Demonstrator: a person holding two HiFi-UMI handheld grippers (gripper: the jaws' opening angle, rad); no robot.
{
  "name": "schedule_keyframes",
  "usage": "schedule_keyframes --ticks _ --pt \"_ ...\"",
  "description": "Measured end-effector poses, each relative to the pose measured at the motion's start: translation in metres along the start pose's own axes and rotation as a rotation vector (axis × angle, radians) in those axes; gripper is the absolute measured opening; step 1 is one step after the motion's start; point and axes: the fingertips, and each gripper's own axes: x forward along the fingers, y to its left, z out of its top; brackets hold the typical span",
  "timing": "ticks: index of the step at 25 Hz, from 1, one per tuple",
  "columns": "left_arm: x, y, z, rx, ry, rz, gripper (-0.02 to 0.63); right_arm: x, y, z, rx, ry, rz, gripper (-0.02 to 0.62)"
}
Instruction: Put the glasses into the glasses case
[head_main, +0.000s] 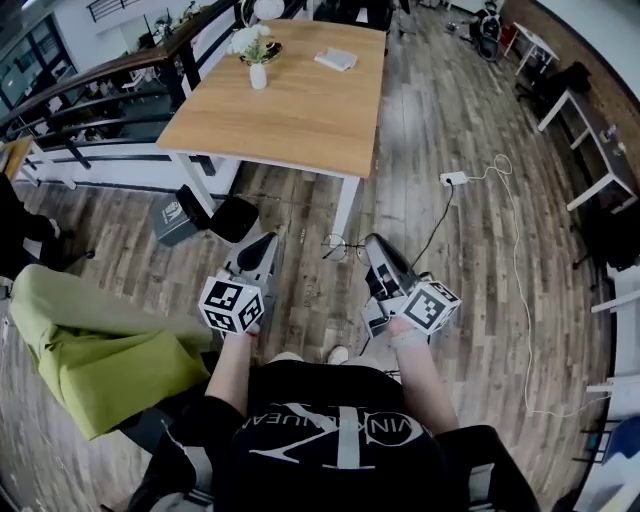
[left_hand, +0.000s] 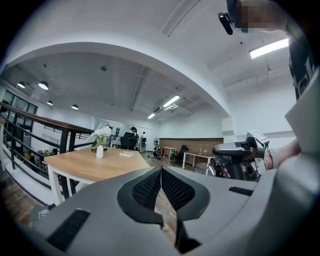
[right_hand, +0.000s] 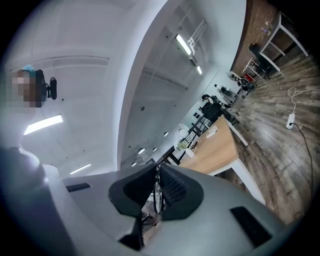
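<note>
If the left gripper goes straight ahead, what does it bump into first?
The left gripper would probably meet the table at its near corner, just left of its line. It might slip past, since depth is unclear.

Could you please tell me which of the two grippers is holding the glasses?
The right gripper: its fingers pinch the glasses; the left gripper is shut on nothing.
</note>
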Motion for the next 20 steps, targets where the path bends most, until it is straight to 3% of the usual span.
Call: schedule_keyframes --ticks 11,20 --pt "0.047 0.002 0.004 0.006 -0.011 0.067 0.018 0.024 -0.047 0.037 -0.050 0.036 0.002 0.040" --pt "0.088 -0.023 -0.013 0.011 0.010 0.067 0.018 0.012 -0.095 0.063 -0.044 0.032 -0.027 0.040"
